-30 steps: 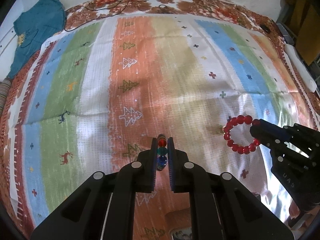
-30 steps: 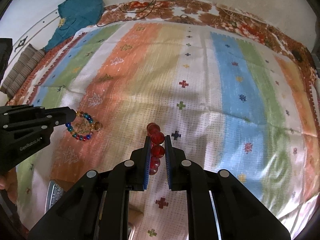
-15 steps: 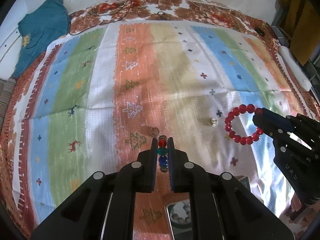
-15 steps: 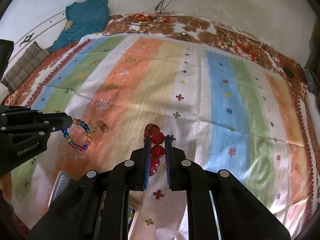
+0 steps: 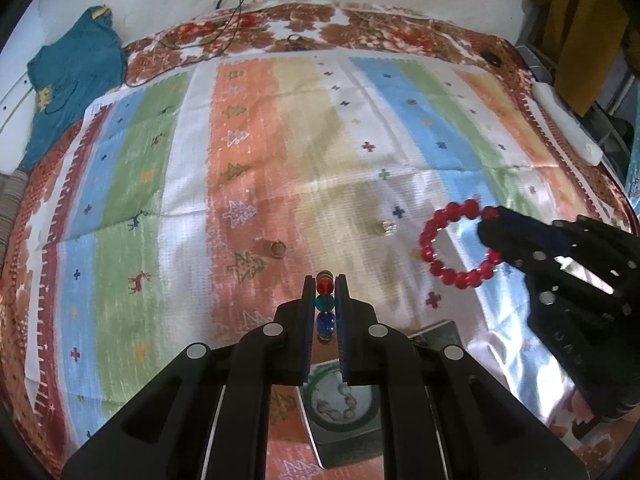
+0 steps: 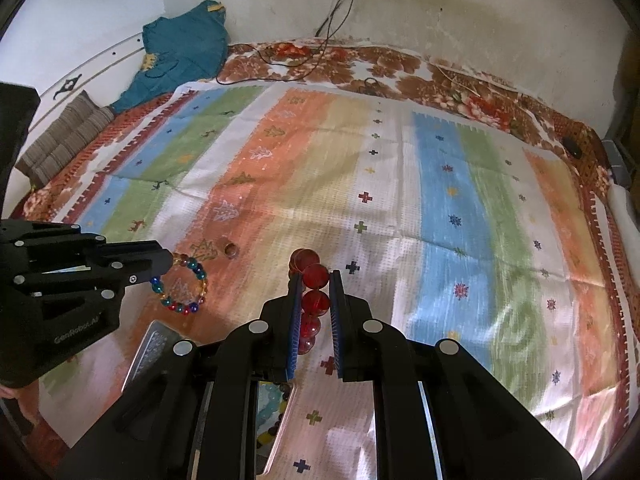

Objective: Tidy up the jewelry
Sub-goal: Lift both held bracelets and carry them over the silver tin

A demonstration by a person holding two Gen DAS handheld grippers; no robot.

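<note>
My left gripper (image 5: 325, 284) is shut on a multicoloured bead bracelet (image 5: 324, 304), held above the striped cloth; the bracelet also shows as a ring in the right wrist view (image 6: 182, 284). My right gripper (image 6: 314, 280) is shut on a red bead bracelet (image 6: 315, 302), which shows as a red ring in the left wrist view (image 5: 456, 248). A brown ring (image 5: 277, 249) and a small clear piece (image 5: 387, 227) lie on the cloth. A dark jewelry box (image 5: 340, 412) with a green bangle and beads sits below my left gripper.
A striped blanket (image 5: 280, 140) covers the bed. A teal garment (image 5: 72, 88) lies at the far left, with cables (image 5: 224, 32) near the wall. A second tray (image 6: 152, 352) lies below the left gripper in the right wrist view. A white object (image 5: 568, 124) sits at the right edge.
Both grippers have risen and pulled back with their bracelets. More of the bed and wall shows, and the jewelry box has come into view beneath them.
</note>
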